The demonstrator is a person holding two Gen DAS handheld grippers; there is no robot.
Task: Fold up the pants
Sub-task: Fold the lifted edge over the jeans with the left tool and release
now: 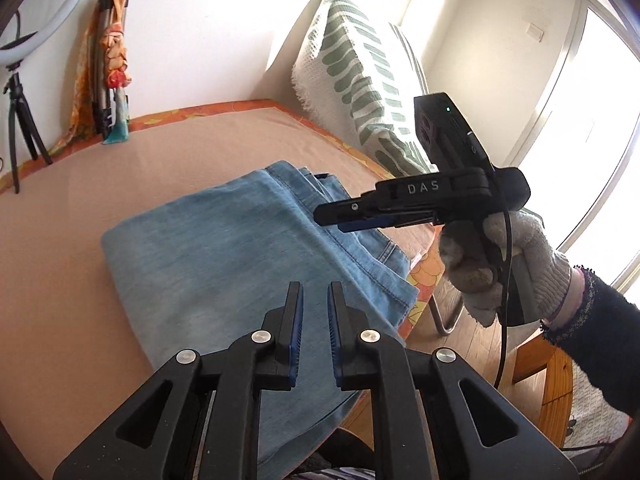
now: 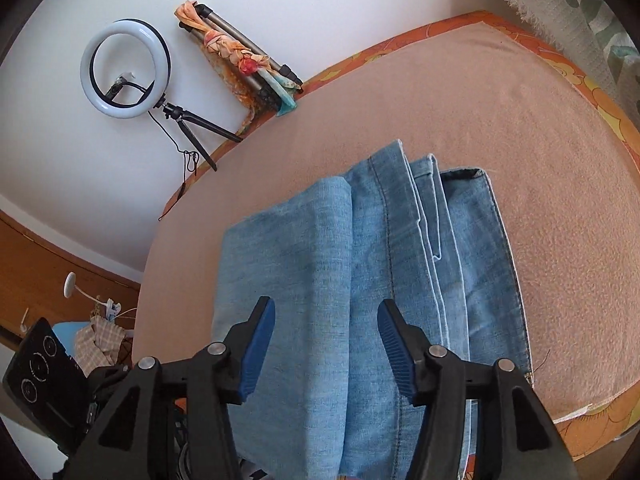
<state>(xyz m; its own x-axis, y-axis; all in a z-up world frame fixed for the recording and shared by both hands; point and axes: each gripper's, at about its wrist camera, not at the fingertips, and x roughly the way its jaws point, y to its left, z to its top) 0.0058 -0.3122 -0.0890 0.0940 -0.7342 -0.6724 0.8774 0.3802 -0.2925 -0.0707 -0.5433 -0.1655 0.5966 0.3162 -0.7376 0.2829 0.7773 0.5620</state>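
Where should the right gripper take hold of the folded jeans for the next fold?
Probably the near end of the jeans, coming down from above with the right gripper. Its open jaws already straddle the top layers there, and the stack lies flat on the table, so pinching the near edge would gather all layers. A judgement only.

light: bright daylight pouring in from the window (image 1: 592,152), blown out white there | shadows: soft, faint under the folded pants (image 2: 360,280) on the bench (image 2: 540,160) | sharpness: both views crisp, no motion blur | distortion: strong fisheye bending, dark vignette at the corners | wall (image 2: 280,8): evenly lit, pale
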